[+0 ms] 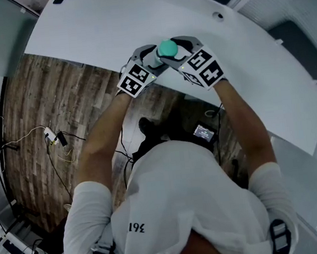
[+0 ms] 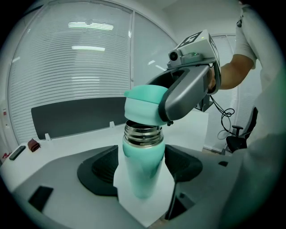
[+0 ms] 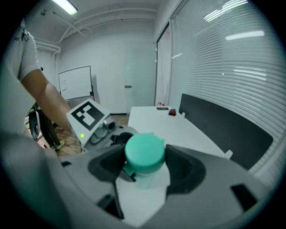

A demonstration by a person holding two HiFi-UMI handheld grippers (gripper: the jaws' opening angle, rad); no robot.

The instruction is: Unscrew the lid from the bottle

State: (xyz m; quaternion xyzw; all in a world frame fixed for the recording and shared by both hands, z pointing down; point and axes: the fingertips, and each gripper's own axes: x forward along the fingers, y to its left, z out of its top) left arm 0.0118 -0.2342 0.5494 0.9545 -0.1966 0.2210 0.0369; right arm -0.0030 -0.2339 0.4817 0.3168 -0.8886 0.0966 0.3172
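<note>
The left claw (image 2: 143, 166) is clamped on a smooth, mint-green cylindrical bottle (image 2: 142, 174), held upright over the white bench (image 2: 196, 129). The bottle's ribbed steel neck (image 2: 143, 135) is bare. The right claw (image 3: 144, 166) grips the rounded matte lid (image 3: 144, 153), tilted just over that neck; whether they touch is unclear. In the head view, lid and claws hide the bottle's body.

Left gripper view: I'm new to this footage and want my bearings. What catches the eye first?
The teal bottle is held upright between the left gripper's closed jaws, its steel threaded neck bared. Just above, the right gripper clamps the matching teal lid at the top of the threads. In the head view, both meet over a white table's near edge.
</note>
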